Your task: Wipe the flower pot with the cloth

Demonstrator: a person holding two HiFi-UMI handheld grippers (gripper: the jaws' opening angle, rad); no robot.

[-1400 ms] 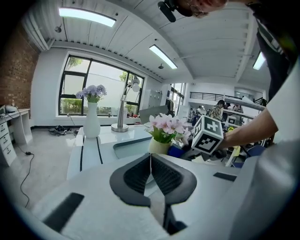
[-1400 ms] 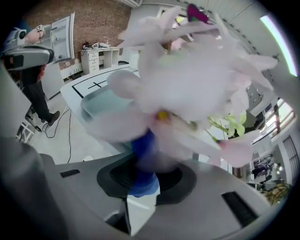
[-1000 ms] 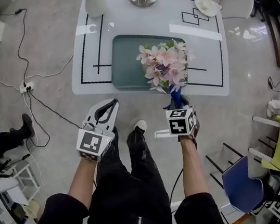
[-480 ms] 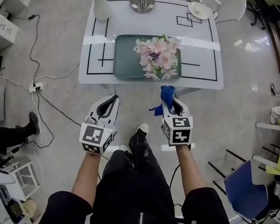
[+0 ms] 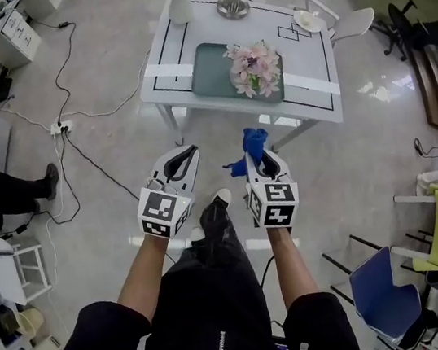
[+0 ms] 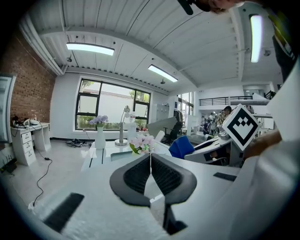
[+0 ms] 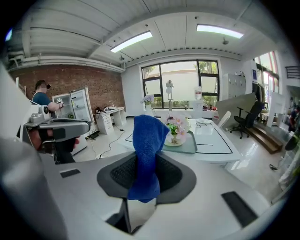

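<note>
The flower pot [image 5: 256, 68] holds pink blossoms and stands on a grey-green tray [image 5: 212, 70] on the white table [image 5: 314, 72], well ahead of both grippers. My right gripper [image 5: 256, 156] is shut on a blue cloth [image 5: 249, 145] that sticks up past its fingertips. In the right gripper view the cloth [image 7: 147, 149] hangs between the pads, with the flower pot [image 7: 176, 131] far beyond it. My left gripper [image 5: 186, 152] is shut on nothing, held beside the right one above the floor. In the left gripper view the flower pot [image 6: 142, 144] is small and distant.
A white vase [image 5: 180, 5] with purple flowers, a metal lamp base [image 5: 233, 7] and a small dish [image 5: 308, 22] also stand on the table. A white chair [image 5: 353, 23] is at its right end. Cables and a power strip [image 5: 60, 127] lie on the floor at left. A blue chair [image 5: 382, 292] stands lower right.
The person has backed away from the table. The right gripper, still holding the blue cloth, has come away from the flower pot, and the table now looks smaller and farther off.
</note>
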